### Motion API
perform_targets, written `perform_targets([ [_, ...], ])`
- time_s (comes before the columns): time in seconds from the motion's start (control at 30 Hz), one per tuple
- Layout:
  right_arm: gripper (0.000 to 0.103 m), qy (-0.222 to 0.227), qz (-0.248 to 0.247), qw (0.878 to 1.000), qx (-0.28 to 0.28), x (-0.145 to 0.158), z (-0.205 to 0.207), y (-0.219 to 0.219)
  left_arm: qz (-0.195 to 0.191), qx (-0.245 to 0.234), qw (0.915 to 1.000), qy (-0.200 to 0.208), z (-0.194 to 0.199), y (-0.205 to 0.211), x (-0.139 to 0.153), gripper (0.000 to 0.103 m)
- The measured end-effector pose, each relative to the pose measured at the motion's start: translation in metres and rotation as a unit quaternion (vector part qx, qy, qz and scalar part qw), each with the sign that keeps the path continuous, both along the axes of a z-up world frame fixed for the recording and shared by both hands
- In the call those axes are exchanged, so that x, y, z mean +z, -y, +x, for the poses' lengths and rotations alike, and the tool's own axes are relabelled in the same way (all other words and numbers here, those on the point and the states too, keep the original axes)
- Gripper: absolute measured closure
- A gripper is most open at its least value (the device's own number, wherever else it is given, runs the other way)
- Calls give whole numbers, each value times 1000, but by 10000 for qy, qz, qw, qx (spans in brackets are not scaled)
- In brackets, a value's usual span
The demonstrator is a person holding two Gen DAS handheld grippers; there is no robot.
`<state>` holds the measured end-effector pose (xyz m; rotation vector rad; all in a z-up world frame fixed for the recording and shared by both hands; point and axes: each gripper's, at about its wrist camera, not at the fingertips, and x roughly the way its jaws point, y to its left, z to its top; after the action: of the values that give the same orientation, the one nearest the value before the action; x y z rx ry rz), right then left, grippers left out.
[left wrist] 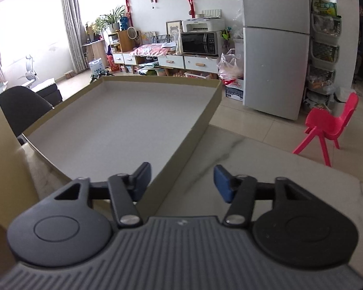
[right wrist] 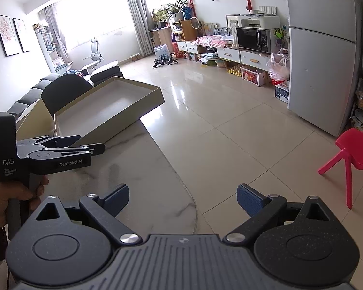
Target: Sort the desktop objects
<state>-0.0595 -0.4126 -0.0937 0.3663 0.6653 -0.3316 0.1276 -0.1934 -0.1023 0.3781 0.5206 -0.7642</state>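
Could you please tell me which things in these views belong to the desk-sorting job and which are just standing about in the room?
Part of the job:
- shallow cardboard box, empty, its corner between the pads
- left gripper, one pad inside the wall, one outside
- right gripper, open over the marble tabletop

Just about:
- red plastic chair
- fridge
- microwave

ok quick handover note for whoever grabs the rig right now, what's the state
Left gripper: jaws open, straddling the near right wall of the shallow cardboard box; one pad is inside the box, the other over the marble table. No grip on the wall yet.
Right gripper: jaws open, empty, over the table's rounded edge.
Box: on the table, far end overhanging it, nothing inside.
Done: nothing sorted that these views show.
Left: no loose items are in view, so locate them first; another cardboard piece stands left of the box.
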Motion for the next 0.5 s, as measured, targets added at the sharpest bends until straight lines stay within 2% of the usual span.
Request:
perform_targets([
  [0.1, 6, 28, 47, 10000, -1, 0, 1, -1, 16, 20, 10000, 41, 1, -5, 1, 71],
  [0.17, 6, 42, 61, 10000, 12, 0, 2, -2, 11, 8, 10000, 32, 3, -3, 1, 75],
  [0.5, 6, 98, 121, 9999, -67, 5, -2, -2, -28, -316, 9995, -86, -11, -3, -1, 76],
])
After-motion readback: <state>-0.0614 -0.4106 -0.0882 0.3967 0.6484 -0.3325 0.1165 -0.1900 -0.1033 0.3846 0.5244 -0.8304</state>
